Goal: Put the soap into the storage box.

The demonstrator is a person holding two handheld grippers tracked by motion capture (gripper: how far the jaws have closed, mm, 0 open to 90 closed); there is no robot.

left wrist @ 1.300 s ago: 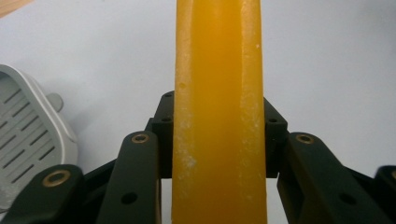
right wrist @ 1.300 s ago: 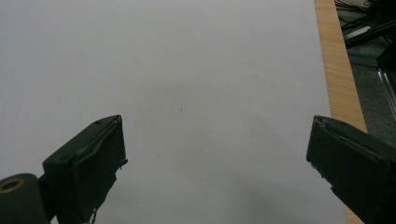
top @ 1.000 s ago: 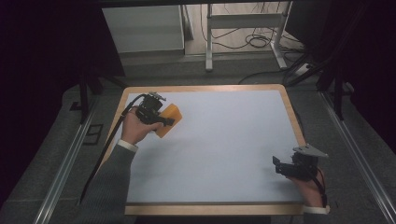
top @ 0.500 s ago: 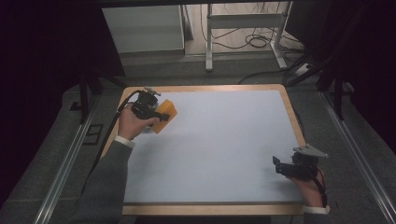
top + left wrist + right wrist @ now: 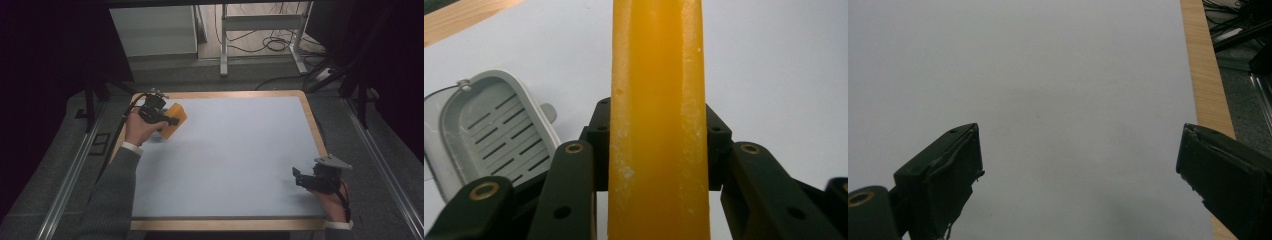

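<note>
floor: grey carpet (image 5: 165,65) | far: white cabinet (image 5: 152,30), metal stand (image 5: 260,35) | surroundings: dark

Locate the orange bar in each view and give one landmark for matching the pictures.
High view: the orange bar sits upper left, clamped in the left gripper near the table's far left corner.
Left gripper view: it runs up the centre from the bottom edge, between the black jaws.
Right gripper view: the bar is not in it.
Shared landmark: the table's wooden rim, with the pale mat beside it.
</note>
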